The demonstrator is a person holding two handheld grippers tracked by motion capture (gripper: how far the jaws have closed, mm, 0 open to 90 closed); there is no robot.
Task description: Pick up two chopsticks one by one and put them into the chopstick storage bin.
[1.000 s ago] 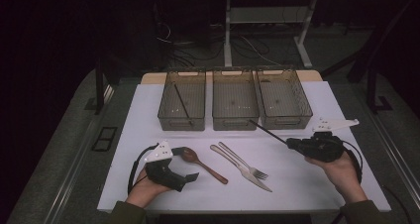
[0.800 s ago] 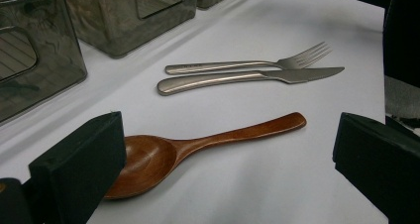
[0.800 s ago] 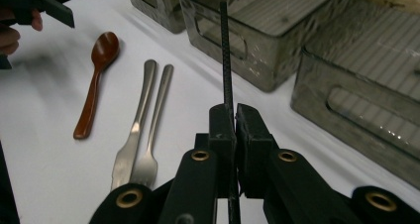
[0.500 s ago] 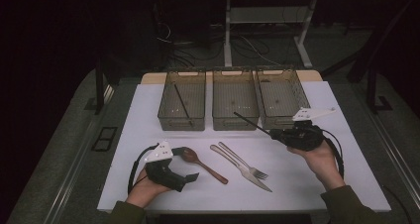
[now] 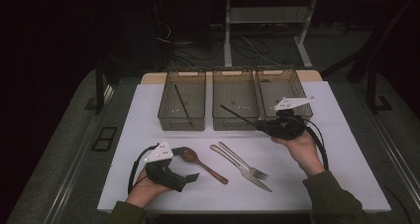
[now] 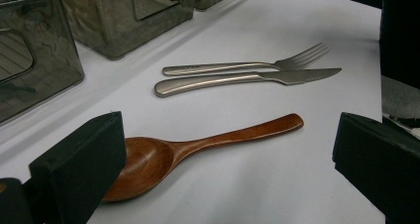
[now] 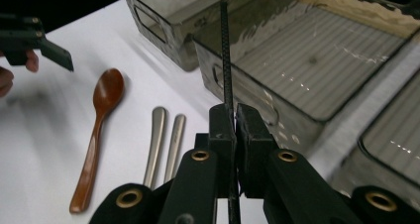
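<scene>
Dark room, cables and desk legs on the floor behind; in front, a table (image 5: 341,149) covered in white. Along its far edge, three clear bins side by side: left bin (image 5: 182,106) with one thin black stick (image 5: 183,105) lying inside, middle bin (image 5: 236,105), right bin (image 5: 280,92).

Nearer the person, on the white surface: a wooden spoon (image 5: 203,164), bowl toward the left tongs; just to its right a steel fork (image 5: 243,161) and steel knife (image 5: 239,166), parallel and close together, handles pointing toward the bins.

Left tongs (image 5: 190,176) resting low on the table at the near left, held in the left hand (image 5: 143,192), jaws spread wide. In the left gripper view, spoon bowl just beside one jaw, not touched.

Right tongs (image 5: 261,127) raised in the right hand (image 5: 299,147) at the near rim of the middle and right bins, jaws pinched tight on a second black stick (image 7: 226,60). Stick pointing up and away over the middle bin.
</scene>
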